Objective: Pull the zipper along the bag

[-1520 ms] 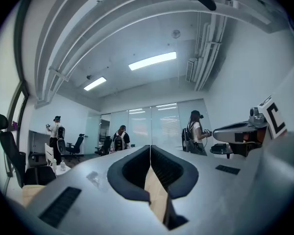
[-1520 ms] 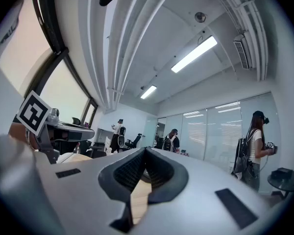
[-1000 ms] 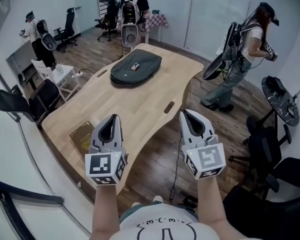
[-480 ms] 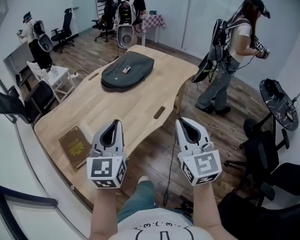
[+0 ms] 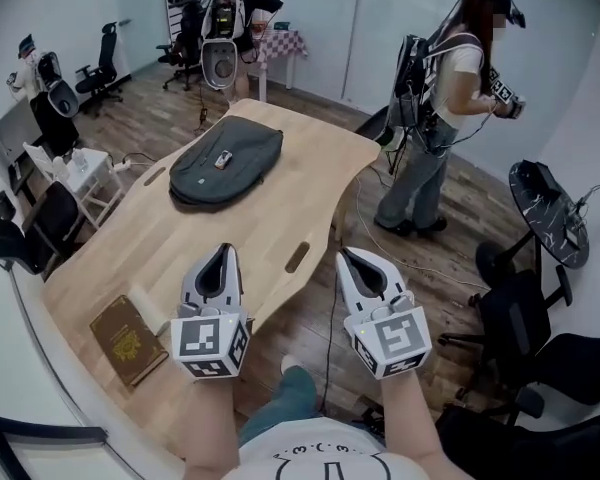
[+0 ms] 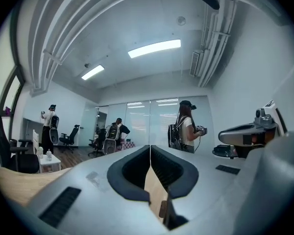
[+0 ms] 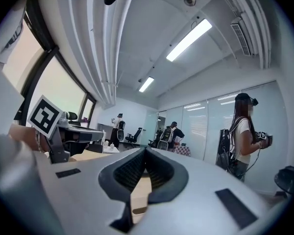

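Worktop: pale wooden worktop (image 5: 240,230) with curvy edges and two slots is filling the middle.
Room: brown plank floor (image 5: 315,313), glass walls, black office chairs (image 5: 525,313).
Bag: dark grey soft fabric bag (image 5: 225,163) is lying flat at the worktop's far end, well apart from both grippers.
Book: brown hardback book (image 5: 125,338) is lying near the left edge.
Left gripper (image 5: 225,251): jaws are sitting closed, empty.
Right gripper (image 5: 351,258): jaws are sitting closed, empty.
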Available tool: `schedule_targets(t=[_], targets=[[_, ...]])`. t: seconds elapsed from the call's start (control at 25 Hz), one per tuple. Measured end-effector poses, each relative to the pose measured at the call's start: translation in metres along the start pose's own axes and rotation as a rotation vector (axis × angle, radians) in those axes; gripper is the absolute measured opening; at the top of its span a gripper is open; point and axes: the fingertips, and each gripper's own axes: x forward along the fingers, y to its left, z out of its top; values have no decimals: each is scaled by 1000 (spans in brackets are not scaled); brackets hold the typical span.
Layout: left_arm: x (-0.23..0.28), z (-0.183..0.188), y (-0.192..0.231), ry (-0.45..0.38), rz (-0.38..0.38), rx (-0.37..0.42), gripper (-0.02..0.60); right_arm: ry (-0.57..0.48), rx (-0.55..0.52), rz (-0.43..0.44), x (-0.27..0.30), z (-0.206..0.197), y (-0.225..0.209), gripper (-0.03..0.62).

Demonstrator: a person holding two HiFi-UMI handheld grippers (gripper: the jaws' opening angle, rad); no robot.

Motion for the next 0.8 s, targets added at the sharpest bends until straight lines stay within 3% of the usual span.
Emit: schedule_targets(t=[0.44, 0.8], targets=[[144, -23, 52, 31, 55, -64, 18, 53, 39, 47, 135, -24, -75, 52], [203, -46, 74, 67, 75, -80, 18, 100, 64, 80, 201, -51, -97, 52]])
